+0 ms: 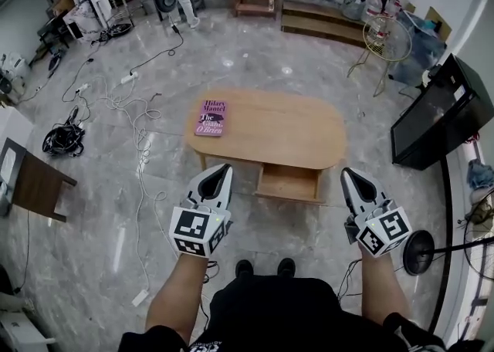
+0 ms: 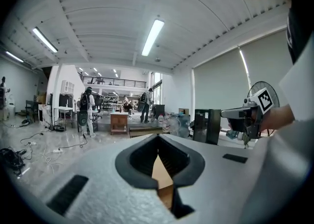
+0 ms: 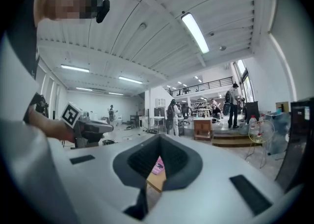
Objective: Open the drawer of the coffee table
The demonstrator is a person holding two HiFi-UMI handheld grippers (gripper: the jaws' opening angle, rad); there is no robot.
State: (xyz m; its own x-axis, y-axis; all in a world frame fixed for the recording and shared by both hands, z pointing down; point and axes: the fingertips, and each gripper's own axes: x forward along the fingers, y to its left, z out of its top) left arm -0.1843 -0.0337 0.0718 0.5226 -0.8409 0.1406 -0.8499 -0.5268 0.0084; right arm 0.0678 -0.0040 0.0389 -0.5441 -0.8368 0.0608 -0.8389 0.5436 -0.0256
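Here both sets of jaws are pressed fully together with nothing between them: your left gripper (image 1: 222,170) and your right gripper (image 1: 349,175) are each empty, held up on your side of the coffee table (image 1: 293,130) and well apart from it, tips pointing toward it. Through the notch of each closed pair only a sliver of the table's wood shows, and in the right gripper view a corner of the pink book (image 1: 211,117) as well. The book lies flat on the table's left end. The drawer (image 1: 288,183) sits under the near edge of the table, right of its middle, and appears to stand already drawn out toward you, its bare wooden floor visible from above. Judge it as a stiff, light wooden box that slides straight, neither fragile nor slippery. No knob or handle can be made out, so the likeliest hold is the top edge of its near front panel, pinched at the middle so it does not skew. Draw it gently and level; the table may shift on the glossy stone floor.
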